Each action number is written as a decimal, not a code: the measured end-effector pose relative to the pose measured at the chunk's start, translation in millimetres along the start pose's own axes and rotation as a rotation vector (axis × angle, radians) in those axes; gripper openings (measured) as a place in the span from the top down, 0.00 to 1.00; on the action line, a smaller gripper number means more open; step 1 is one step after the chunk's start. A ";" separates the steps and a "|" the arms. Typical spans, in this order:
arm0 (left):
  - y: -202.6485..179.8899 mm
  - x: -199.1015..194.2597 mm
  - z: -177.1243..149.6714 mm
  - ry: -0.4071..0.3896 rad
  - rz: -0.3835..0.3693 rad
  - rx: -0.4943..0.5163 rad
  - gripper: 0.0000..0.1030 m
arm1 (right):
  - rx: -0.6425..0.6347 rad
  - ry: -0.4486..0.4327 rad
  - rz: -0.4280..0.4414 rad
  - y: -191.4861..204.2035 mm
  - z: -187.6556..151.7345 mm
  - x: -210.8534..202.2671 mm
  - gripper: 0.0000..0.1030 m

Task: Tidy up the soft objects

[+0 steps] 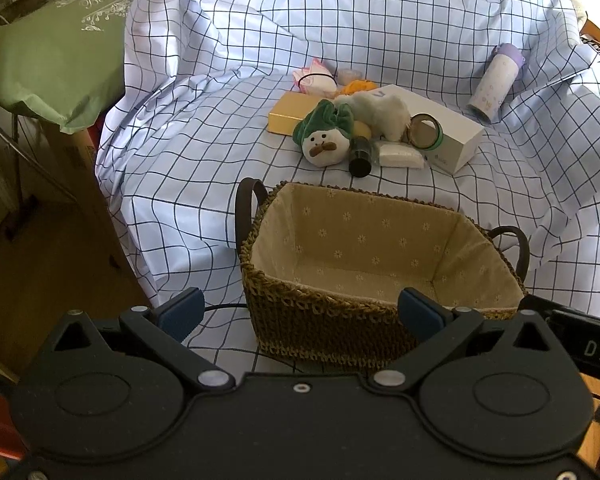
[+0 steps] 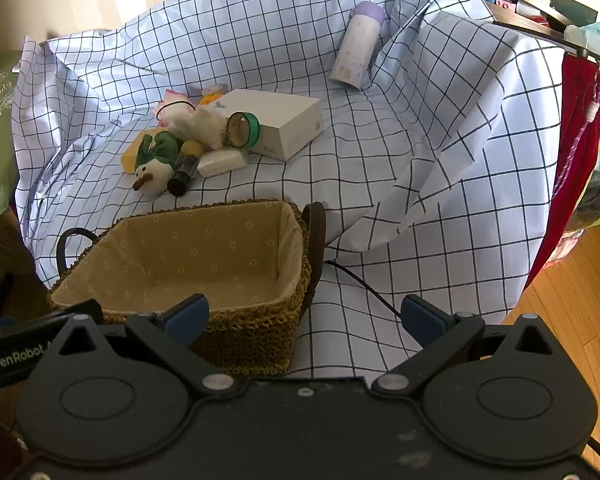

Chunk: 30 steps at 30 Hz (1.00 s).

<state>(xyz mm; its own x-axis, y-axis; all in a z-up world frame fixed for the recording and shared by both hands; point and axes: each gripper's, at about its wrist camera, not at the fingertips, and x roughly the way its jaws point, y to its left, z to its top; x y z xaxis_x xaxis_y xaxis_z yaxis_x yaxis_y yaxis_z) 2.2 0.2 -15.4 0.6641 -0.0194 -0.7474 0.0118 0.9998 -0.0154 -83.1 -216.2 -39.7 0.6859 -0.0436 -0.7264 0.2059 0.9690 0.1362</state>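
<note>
A woven basket [image 1: 320, 320] [image 2: 252, 336] with a beige flowered lining stands empty at the near edge of the checked cloth. Behind it lies a pile of things: a green and white plush doll [image 1: 324, 136] [image 2: 156, 164], a fluffy white plush [image 1: 384, 114] [image 2: 204, 124], a white foam block [image 1: 400, 156] [image 2: 222, 162] and a yellow ball [image 1: 362, 130] [image 2: 193, 147]. My left gripper [image 1: 300, 312] is open, low in front of the basket. My right gripper [image 2: 306, 316] is open too, at the basket's right near corner. Neither holds anything.
Hard things sit in the pile: a white box [image 1: 440, 132] [image 2: 276, 120], a gold box [image 1: 296, 112], a tape roll [image 1: 426, 130] [image 2: 242, 128], a dark tube [image 1: 360, 158] [image 2: 182, 174]. A purple-capped bottle [image 1: 496, 80] [image 2: 356, 48] lies farther back. A black cable [image 2: 360, 280] runs beside the basket.
</note>
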 end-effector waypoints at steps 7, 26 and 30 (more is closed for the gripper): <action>1.0 0.4 0.1 0.005 -0.003 -0.005 0.03 | 0.000 0.003 -0.001 0.4 -0.3 0.5 0.00; 2.0 0.3 0.8 0.009 -0.005 -0.006 0.03 | -0.001 0.008 0.001 1.2 -0.1 1.6 0.00; 3.8 0.8 2.1 0.005 -0.009 -0.013 0.03 | -0.004 0.014 0.008 0.8 2.0 2.3 0.00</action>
<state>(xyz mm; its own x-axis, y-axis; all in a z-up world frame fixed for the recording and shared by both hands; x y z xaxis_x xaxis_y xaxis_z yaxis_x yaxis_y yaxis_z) 4.4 4.0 -14.6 0.6606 -0.0285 -0.7502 0.0083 0.9995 -0.0306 -79.9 -215.9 -39.9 0.6779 -0.0328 -0.7344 0.1980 0.9702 0.1394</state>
